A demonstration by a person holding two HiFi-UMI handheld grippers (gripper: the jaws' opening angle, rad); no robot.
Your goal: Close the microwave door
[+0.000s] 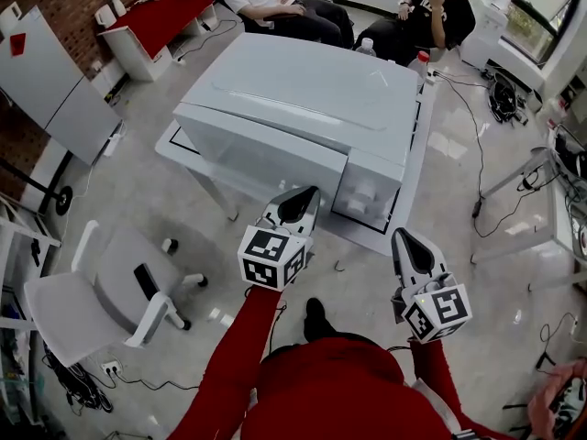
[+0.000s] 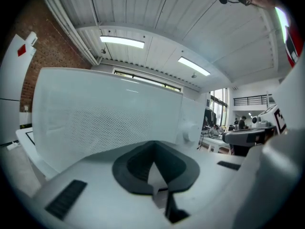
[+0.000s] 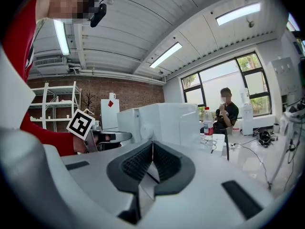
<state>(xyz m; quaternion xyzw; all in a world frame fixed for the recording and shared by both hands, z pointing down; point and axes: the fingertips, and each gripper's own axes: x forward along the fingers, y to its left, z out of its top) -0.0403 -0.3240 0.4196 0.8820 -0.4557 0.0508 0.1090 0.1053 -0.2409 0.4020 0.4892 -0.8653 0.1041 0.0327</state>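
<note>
The white microwave (image 1: 303, 94) stands on a white table (image 1: 408, 186). Its door (image 1: 261, 149), with a mesh window (image 2: 105, 120), lies against the front beside the knob panel (image 1: 367, 191). My left gripper (image 1: 305, 197) is just in front of the door's right end, near the panel; its jaws are shut with nothing between them. In the left gripper view the door fills the picture just beyond that gripper (image 2: 152, 147). My right gripper (image 1: 404, 237) hangs lower right, clear of the microwave. In the right gripper view its jaws (image 3: 152, 144) meet, shut and empty.
A white swivel chair (image 1: 110, 291) stands on the floor at the left. Two seated people (image 1: 275, 3) and a water bottle (image 1: 365, 46) are beyond the microwave. A red table (image 1: 160, 16) is at the far left, another table's legs (image 1: 523, 177) at the right, and cables trail over the floor.
</note>
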